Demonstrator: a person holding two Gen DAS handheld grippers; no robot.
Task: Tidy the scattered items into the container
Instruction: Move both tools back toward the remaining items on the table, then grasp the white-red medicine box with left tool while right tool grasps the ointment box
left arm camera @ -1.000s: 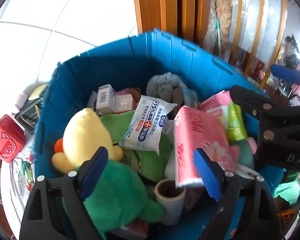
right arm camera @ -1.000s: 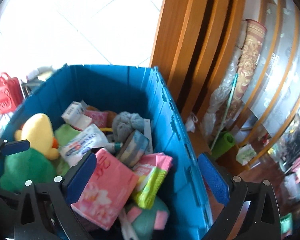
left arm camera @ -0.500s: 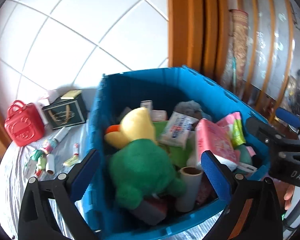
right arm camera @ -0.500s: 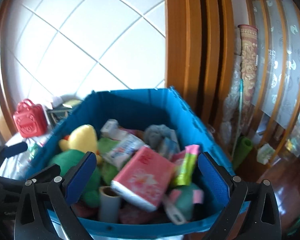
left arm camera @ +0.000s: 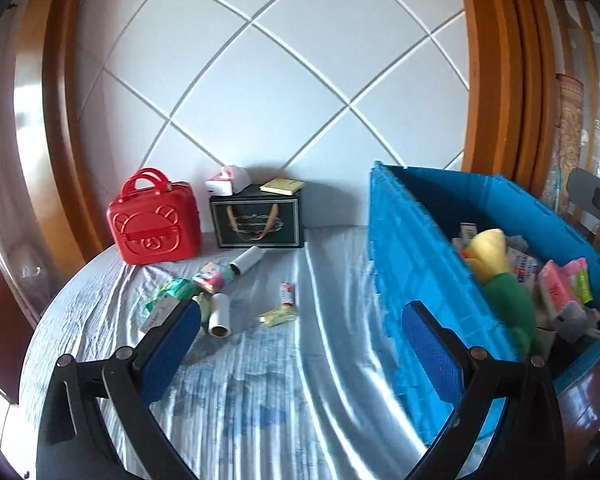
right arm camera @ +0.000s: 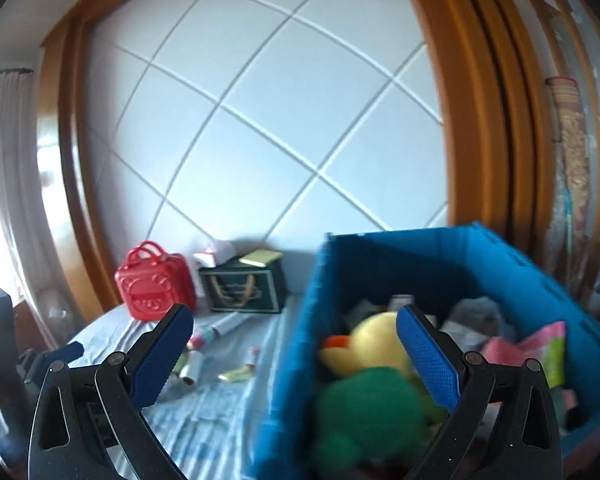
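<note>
Scattered items, lying on a table under a pale wrinkled cloth, left of the blue crate: two card tubes, a green packet, a pink packet, a small red-and-white sachet, a yellow-green sachet. All are judged light. The tubes are likely stiff but crushable and apt to roll, best taken across the middle; the packets are soft and probably slick, best pinched by the bulk or a crimped edge. The crate is already heaped with a plush duck, tissue packs and the like. A red case and a black box stand by the wall. Left gripper: jaws spread wide, nothing between them. Right gripper: likewise spread and empty.
</note>
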